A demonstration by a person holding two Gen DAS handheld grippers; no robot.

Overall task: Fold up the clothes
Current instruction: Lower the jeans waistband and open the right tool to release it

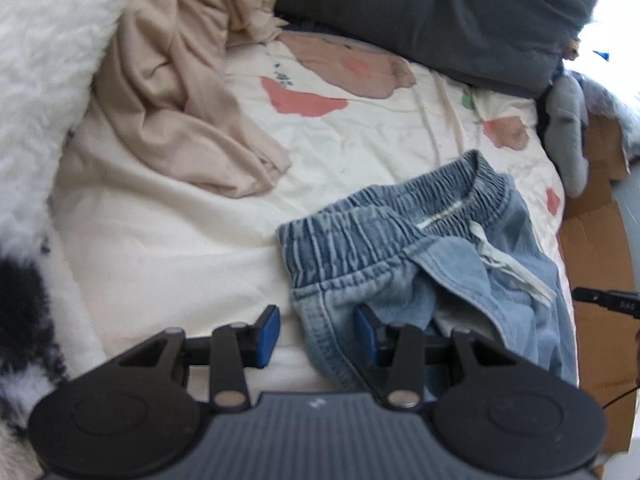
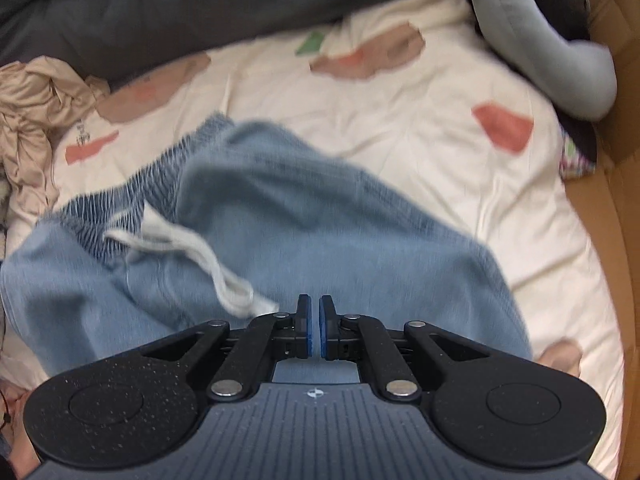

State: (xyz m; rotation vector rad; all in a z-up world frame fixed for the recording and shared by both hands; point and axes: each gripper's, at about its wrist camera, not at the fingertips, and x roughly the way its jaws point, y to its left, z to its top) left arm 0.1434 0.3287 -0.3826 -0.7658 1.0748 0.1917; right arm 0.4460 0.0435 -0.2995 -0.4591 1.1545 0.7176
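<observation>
The blue shorts (image 1: pixel 420 248) are laid on the cream bedcover (image 1: pixel 168 240), which is printed with pink and brown patches. In the left view the stretchy waistband is seen at the top, with a white drawstring (image 1: pixel 504 260) lying across the front. The left gripper (image 1: pixel 318 334) is held with its jaws apart; the bottom left corner of the shorts is seen between the blue pads, but it cannot be told if the cloth is pinched or only touched. In the right view the right gripper (image 2: pixel 315 332) is pressed almost fully together just above the blurred shorts (image 2: pixel 280 216), and no cloth is seen between its pads. A crumpled tan cloth (image 1: pixel 180 92) is heaped near the shorts, to their upper left. A white fluffy blanket (image 1: pixel 44 80) is piled along the left edge. A dark grey pillow (image 1: pixel 440 12) is set across the top of the bed. A grey soft toy (image 2: pixel 540 40) is propped at the right side, beside brown cardboard (image 1: pixel 592 240).
</observation>
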